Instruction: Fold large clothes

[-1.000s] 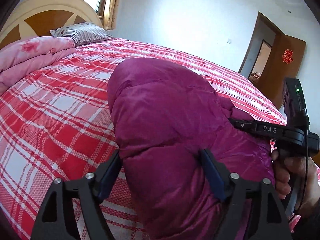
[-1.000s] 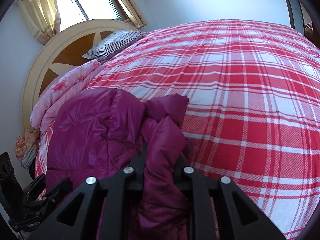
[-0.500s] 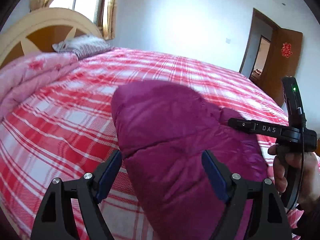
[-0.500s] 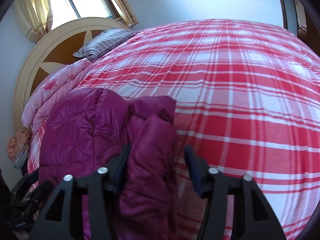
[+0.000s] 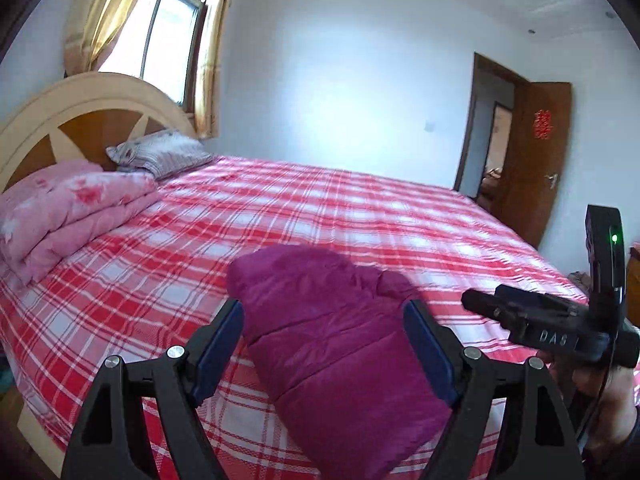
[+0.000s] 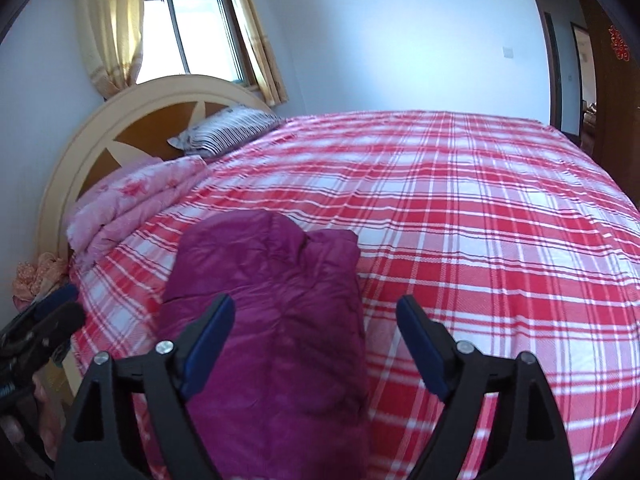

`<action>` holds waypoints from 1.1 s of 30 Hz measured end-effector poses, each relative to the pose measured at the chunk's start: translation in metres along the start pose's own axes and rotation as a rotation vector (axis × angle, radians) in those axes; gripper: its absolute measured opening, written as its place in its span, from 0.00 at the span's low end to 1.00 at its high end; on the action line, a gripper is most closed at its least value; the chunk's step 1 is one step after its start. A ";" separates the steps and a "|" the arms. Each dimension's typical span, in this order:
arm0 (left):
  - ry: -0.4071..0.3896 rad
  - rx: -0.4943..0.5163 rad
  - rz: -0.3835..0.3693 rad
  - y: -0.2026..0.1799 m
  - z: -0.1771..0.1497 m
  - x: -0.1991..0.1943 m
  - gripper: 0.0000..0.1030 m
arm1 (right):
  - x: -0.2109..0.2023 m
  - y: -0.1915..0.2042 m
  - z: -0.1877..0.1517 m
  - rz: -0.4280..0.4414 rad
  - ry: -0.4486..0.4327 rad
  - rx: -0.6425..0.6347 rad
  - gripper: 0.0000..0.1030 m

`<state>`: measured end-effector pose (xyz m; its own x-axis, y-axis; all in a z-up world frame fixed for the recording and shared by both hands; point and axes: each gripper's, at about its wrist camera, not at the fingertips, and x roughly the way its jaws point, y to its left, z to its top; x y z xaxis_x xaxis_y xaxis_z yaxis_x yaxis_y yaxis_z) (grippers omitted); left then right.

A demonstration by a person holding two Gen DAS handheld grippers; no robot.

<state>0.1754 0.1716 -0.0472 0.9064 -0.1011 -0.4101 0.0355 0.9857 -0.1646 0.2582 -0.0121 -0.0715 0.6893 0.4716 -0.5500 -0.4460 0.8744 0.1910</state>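
A folded magenta puffer jacket (image 5: 336, 340) lies on the red plaid bed (image 5: 360, 216) near its front edge; it also shows in the right wrist view (image 6: 272, 312). My left gripper (image 5: 323, 350) is open and empty, held above and back from the jacket. My right gripper (image 6: 316, 344) is open and empty, also above the jacket and apart from it. The right gripper's body (image 5: 560, 328) shows at the right of the left wrist view, held in a hand.
A folded pink floral quilt (image 5: 68, 212) and a striped pillow (image 5: 160, 156) lie by the round headboard (image 5: 80, 112). A window with yellow curtains is behind. A brown door (image 5: 536, 160) stands open at the right. The plaid bed (image 6: 480, 220) stretches far right.
My right gripper opened and let go of the jacket. Both grippers lifted and drew back, and the jacket settled folded on the bed.
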 end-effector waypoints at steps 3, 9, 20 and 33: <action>-0.017 0.016 -0.010 -0.006 0.003 -0.008 0.80 | -0.017 0.007 -0.001 -0.006 -0.021 -0.004 0.86; -0.025 0.020 -0.028 -0.010 0.005 -0.013 0.80 | -0.044 0.013 -0.001 -0.018 -0.074 -0.022 0.89; -0.042 0.015 -0.019 -0.009 0.006 -0.020 0.80 | -0.068 0.025 -0.004 -0.020 -0.123 -0.055 0.90; -0.041 0.030 -0.018 -0.013 0.006 -0.021 0.80 | -0.078 0.029 -0.007 -0.022 -0.150 -0.063 0.91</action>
<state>0.1584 0.1615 -0.0309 0.9219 -0.1140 -0.3702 0.0641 0.9874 -0.1444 0.1876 -0.0247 -0.0291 0.7748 0.4684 -0.4247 -0.4617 0.8780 0.1260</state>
